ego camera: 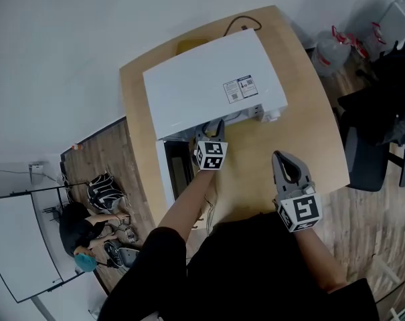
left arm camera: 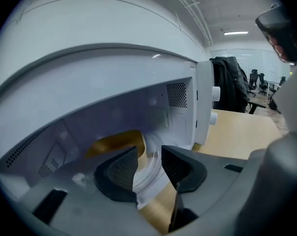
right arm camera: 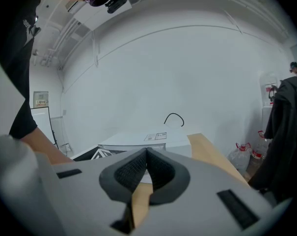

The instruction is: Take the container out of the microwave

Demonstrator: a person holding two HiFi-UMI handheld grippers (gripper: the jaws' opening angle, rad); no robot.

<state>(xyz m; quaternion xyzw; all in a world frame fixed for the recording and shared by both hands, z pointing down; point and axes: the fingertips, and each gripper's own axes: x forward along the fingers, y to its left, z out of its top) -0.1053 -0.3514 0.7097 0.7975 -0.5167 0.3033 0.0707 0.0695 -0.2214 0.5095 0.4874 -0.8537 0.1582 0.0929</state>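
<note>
A white microwave [ego camera: 209, 82] stands on the wooden table [ego camera: 309, 132] with its door [ego camera: 177, 174] swung open to the left. In the left gripper view an amber container [left arm camera: 116, 142] sits at the back of the cavity on the white turntable [left arm camera: 150, 173]. My left gripper [left arm camera: 149, 163] is at the cavity's mouth, jaws open, with nothing between the pads and the container still beyond them. In the head view the left gripper [ego camera: 213, 130] reaches under the microwave's front edge. My right gripper [ego camera: 287, 164] hangs over the bare table, shut and empty, and its own view shows the right gripper [right arm camera: 146, 156] with pads together.
A black cable [ego camera: 242, 23] runs behind the microwave. The control knob [left arm camera: 215, 93] is on the panel right of the cavity. Water bottles [ego camera: 333, 49] and a dark chair with a jacket [ego camera: 379, 112] stand off the table's right. A person [ego camera: 82, 229] is on the floor at left.
</note>
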